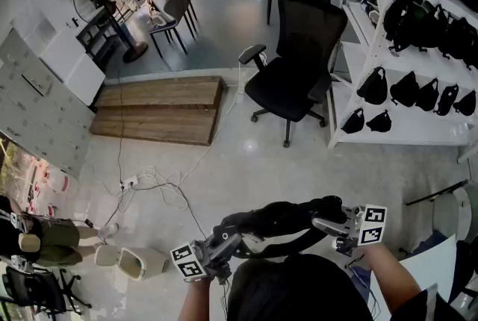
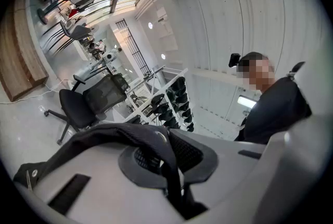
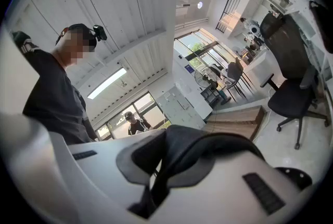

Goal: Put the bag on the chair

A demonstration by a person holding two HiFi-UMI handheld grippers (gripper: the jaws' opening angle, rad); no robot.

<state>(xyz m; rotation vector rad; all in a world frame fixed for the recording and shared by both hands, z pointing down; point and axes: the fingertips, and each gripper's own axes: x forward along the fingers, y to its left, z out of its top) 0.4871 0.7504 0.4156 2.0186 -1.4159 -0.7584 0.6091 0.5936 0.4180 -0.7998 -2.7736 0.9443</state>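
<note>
Bag not yet on the chair. The left gripper (image 1: 224, 243) is seen clamped shut on a black strap of the bag (image 1: 280, 218), and the right gripper (image 1: 331, 225) is clamped on the other end. The bag is carried slung between the two, low and close to the body, well apart from the chair (image 1: 287, 80). The seat is seen bare and turned roughly this way. Judged still to do: the walk across, the lowering onto the seat, and both grips let go. For clearance, a wooden platform (image 1: 160, 110) lies at left, with loose cables (image 1: 153, 181) trailing from it over the floor toward the path; a trip or snag risk is judged there. The middle floor ahead is open. The armrest (image 1: 252, 54) sticks out on the seat's left edge, so the bag is best brought in above it. On the right, the chair stands just beside a white rack (image 1: 351, 51) hung with black pouches, so little room is left there. A front approach is judged cleanest.
</note>
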